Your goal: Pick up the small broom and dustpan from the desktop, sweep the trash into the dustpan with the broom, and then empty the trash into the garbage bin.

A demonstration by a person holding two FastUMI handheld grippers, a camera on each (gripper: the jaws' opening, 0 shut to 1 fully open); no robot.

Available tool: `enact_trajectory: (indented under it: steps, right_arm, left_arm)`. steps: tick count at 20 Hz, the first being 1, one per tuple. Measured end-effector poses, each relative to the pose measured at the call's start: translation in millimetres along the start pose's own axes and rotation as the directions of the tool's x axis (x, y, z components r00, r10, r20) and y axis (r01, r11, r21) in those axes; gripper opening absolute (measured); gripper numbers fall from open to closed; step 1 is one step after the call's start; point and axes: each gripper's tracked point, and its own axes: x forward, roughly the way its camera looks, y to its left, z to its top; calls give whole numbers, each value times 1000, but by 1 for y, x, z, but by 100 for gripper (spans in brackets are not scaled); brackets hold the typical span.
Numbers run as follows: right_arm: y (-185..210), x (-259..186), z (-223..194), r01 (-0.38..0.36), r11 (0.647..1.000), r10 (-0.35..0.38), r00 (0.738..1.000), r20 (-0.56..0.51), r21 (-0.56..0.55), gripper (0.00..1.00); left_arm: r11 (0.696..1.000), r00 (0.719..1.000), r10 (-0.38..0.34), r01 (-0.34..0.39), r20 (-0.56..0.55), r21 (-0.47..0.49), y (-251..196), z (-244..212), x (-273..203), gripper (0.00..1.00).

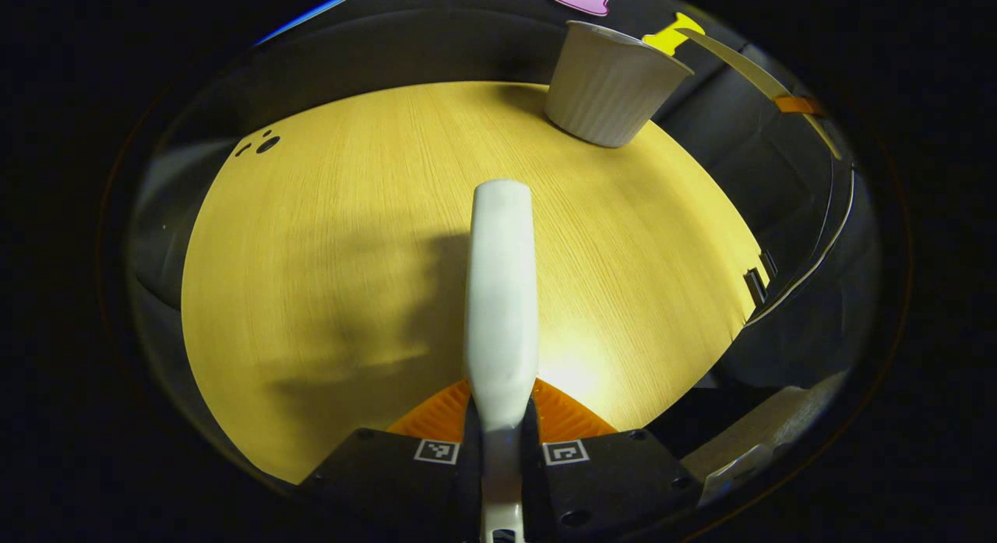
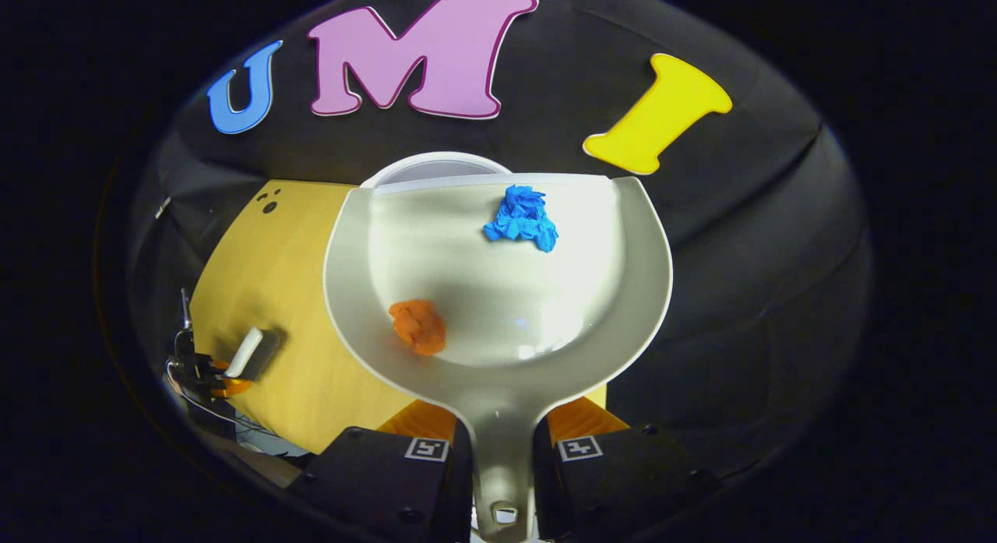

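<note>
In the left gripper view, the left gripper (image 1: 501, 438) was clenched on the white handle of the small broom (image 1: 501, 294), both fingers pressing its narrow base from either side. The handle ran straight forward from the jaws, above the yellow wooden desktop (image 1: 327, 239), and cast a dark shadow to its left. The bristles could not be seen. Farther out, at the far edge of the desktop, stood the white ribbed garbage bin (image 1: 611, 91), upright.

In the right gripper view, the right gripper (image 2: 502, 449) was closed tight on the narrow handle of the white dustpan (image 2: 498, 309), fingers touching it on both sides. The pan spread wide ahead of the jaws. In it lay a crumpled orange scrap (image 2: 418, 326) near the handle end and a crumpled blue scrap (image 2: 522, 216) near the front lip, well apart. Just beyond the lip showed the rim of the garbage bin (image 2: 432, 166). Off to the lower left, over the desktop (image 2: 288, 294), the left gripper (image 2: 214, 368) held the broom (image 2: 245, 352).
</note>
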Motion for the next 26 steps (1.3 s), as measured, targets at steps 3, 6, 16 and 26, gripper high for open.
enact_trajectory:
  steps: [3,6,16,26]
  right_arm:
    - [-16,8,12,57,994,-59,998,-22,-90,35]
    - [-32,13,20,85,980,-98,993,-67,-181,35]
    - [-53,32,47,61,873,-206,945,-253,-483,35]
    - [-59,44,77,-32,793,-254,891,-377,-609,36]
  left_arm:
    - [1000,1000,6,-6,-5,-9,6,-6,-1,25]
    - [1000,1000,15,-15,-3,-23,10,-7,-1,25]
    - [996,1000,22,-23,-10,-81,24,-13,1,25]
    - [992,999,29,-31,-14,-124,26,-13,3,25]
